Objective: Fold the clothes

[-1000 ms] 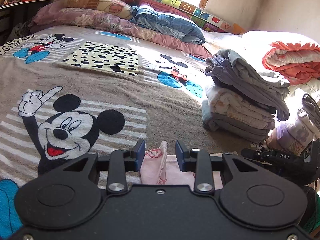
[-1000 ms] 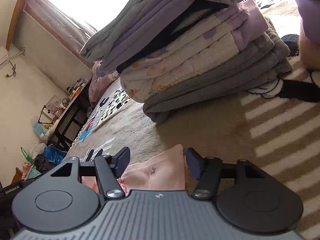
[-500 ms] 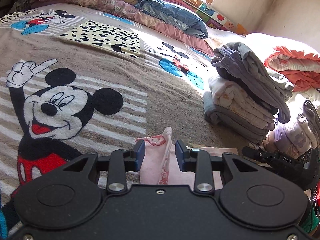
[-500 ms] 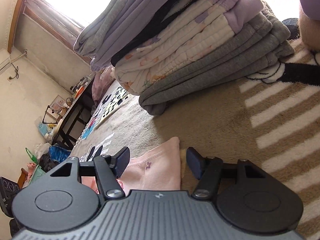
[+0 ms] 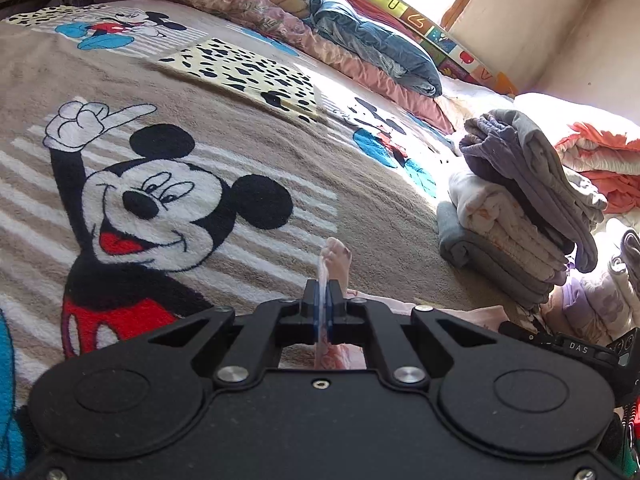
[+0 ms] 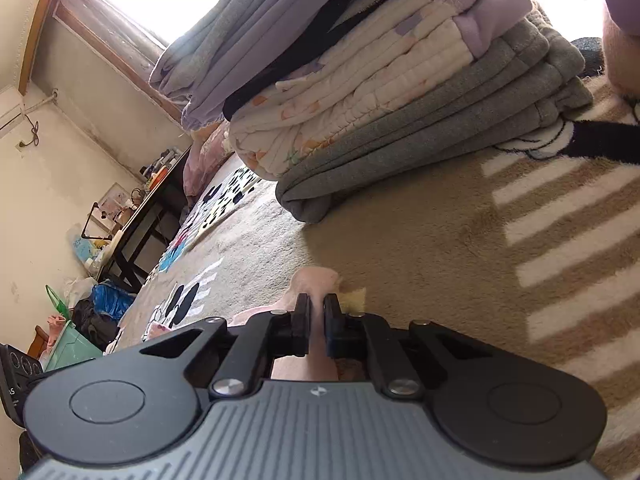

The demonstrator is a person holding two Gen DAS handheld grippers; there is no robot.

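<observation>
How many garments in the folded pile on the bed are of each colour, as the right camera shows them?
Grey: 1
White with pattern: 1
Black: 1
Lilac-grey: 1
Total: 4

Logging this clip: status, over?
Left gripper and right gripper shut on small pink cotton garment. Folded clothes stack nearby, not obstructing.

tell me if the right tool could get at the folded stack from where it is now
Probably not right away. The right tool is shut on the pink garment, so it is busy. The path itself looks free: only bare blanket lies between it and the stack ahead.
</observation>
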